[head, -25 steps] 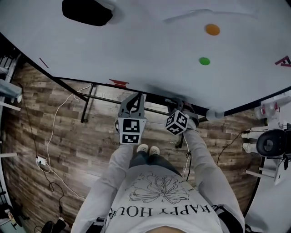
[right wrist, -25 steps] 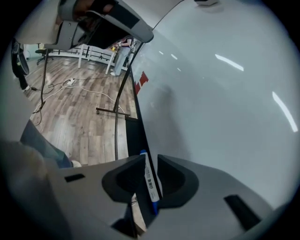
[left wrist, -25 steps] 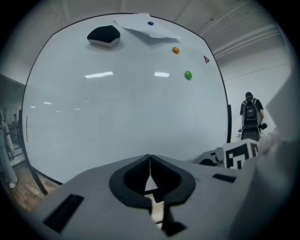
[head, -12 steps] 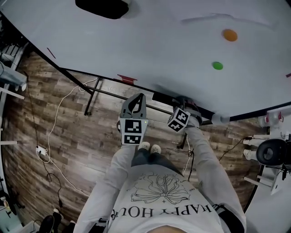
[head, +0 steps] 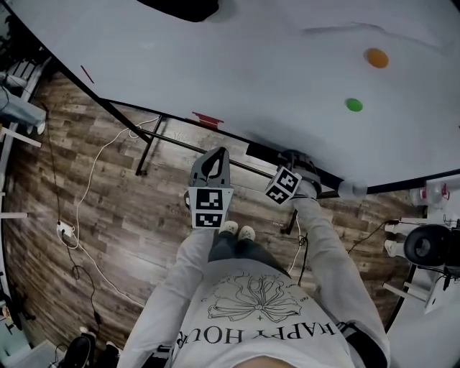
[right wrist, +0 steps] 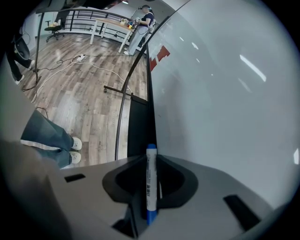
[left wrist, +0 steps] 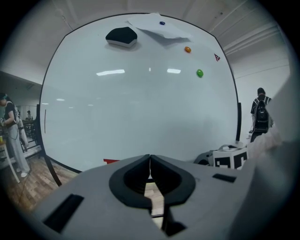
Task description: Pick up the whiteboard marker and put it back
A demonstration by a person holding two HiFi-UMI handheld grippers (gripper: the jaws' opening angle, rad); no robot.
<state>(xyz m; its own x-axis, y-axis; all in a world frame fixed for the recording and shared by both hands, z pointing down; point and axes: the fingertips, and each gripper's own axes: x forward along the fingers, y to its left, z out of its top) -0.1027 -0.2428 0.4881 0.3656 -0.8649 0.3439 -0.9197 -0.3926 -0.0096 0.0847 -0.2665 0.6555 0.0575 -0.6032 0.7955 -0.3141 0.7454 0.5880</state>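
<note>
Right tongs (right wrist: 149, 160), jaws just closing on whiteboard marker (right wrist: 151, 187), held lengthwise

The black eraser (head: 183, 7) high on the whiteboard (head: 251, 72) is cut off by the head view's top edge. The marker (right wrist: 151, 183) by the whiteboard's foot carries print too small to read.

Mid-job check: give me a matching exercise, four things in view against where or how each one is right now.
Things:
1 whiteboard marker
2 eraser
3 left gripper
4 green magnet

States:
A jaws together, empty
B just below the orange magnet
C between the right gripper jaws
D black, near the whiteboard top

Pairs: 1-C, 2-D, 3-A, 4-B.

The right gripper jaws have just been closing, with the whiteboard marker between them.
</note>
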